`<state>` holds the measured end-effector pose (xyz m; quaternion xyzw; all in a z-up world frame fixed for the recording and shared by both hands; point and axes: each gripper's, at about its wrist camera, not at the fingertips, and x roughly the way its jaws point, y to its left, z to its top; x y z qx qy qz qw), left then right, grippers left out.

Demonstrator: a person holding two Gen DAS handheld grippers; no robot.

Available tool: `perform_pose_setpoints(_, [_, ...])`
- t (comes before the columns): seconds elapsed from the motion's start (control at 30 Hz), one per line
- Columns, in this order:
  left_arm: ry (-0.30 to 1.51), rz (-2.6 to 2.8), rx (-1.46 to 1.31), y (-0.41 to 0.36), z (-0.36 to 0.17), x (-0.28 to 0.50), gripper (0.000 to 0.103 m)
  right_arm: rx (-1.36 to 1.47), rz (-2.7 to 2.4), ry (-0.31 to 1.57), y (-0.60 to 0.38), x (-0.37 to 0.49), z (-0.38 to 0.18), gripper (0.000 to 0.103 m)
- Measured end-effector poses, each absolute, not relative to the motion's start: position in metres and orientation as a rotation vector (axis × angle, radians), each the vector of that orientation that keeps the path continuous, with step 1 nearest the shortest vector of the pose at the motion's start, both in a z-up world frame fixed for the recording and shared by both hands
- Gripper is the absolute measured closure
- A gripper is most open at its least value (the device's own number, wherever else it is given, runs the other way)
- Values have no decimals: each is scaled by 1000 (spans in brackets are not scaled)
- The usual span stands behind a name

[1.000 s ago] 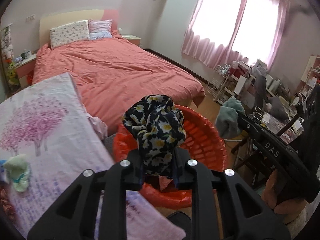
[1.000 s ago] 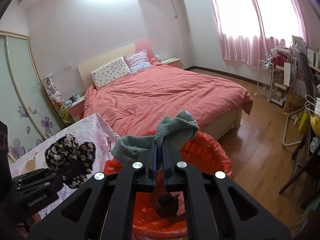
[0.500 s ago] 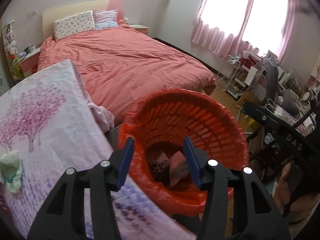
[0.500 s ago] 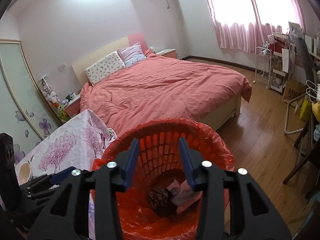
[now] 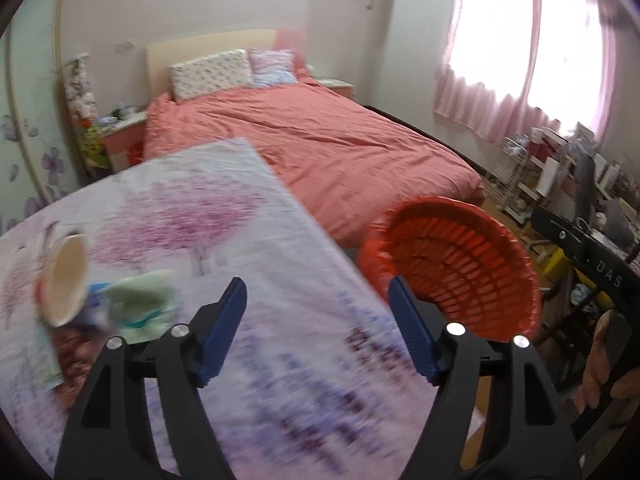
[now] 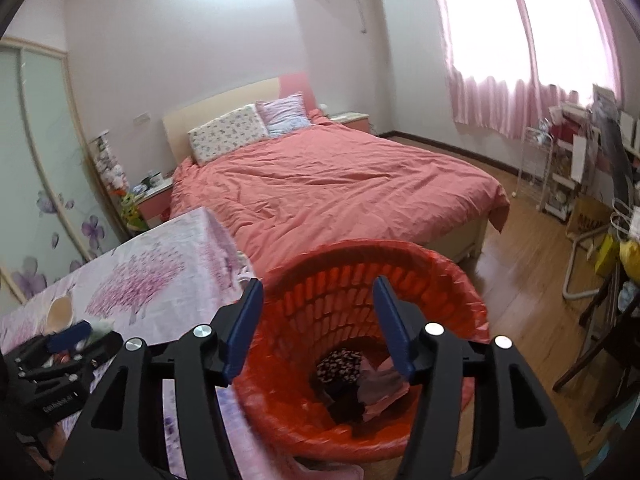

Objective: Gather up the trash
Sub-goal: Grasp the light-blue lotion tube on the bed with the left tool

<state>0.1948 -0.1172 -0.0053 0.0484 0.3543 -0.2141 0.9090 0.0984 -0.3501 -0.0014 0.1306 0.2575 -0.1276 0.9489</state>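
Observation:
A red basket [image 6: 440, 280] lined with a red bag stands on the floor beside the table. Inside it lie a dark floral cloth [image 6: 340, 366] and pinkish scraps [image 6: 384, 384]. My right gripper [image 6: 318, 320] is open and empty above the basket. My left gripper [image 5: 316, 320] is open and empty over the table with the flowered cloth [image 5: 192, 216], left of the basket [image 5: 460, 264]. On the table at the left lie a pale green cloth [image 5: 144, 300], a paper cup on its side [image 5: 66, 280] and a dark wrapper [image 5: 68, 344].
A bed with a pink cover [image 6: 328, 188] stands behind the table and basket. A cluttered rack and desk [image 6: 568, 172] line the right wall under the pink curtains. The wooden floor [image 6: 528, 252] lies between them.
Both grippers opened and dropped the floral cloth and the grey cloth into the basket. My left gripper then swung left over the table; the right stays above the basket.

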Motion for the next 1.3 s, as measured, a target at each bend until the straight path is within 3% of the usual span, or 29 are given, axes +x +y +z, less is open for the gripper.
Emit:
perform_pose_setpoints(0.33, [694, -221, 25, 1, 3, 179, 27, 193, -127, 551, -277, 101, -6, 44])
perform_pose_setpoints(0.7, [753, 36, -96, 123, -32, 211, 28, 139, -47, 609, -222, 112, -26, 44])
perform_pose_setpoints(1.1, [828, 62, -172, 126, -62, 256, 51, 131, -30, 667, -211, 127, -44, 44])
perform_pose_setpoints(1.3, [836, 57, -172, 125, -69, 263, 70, 140, -27, 689, -211, 130, -52, 44])
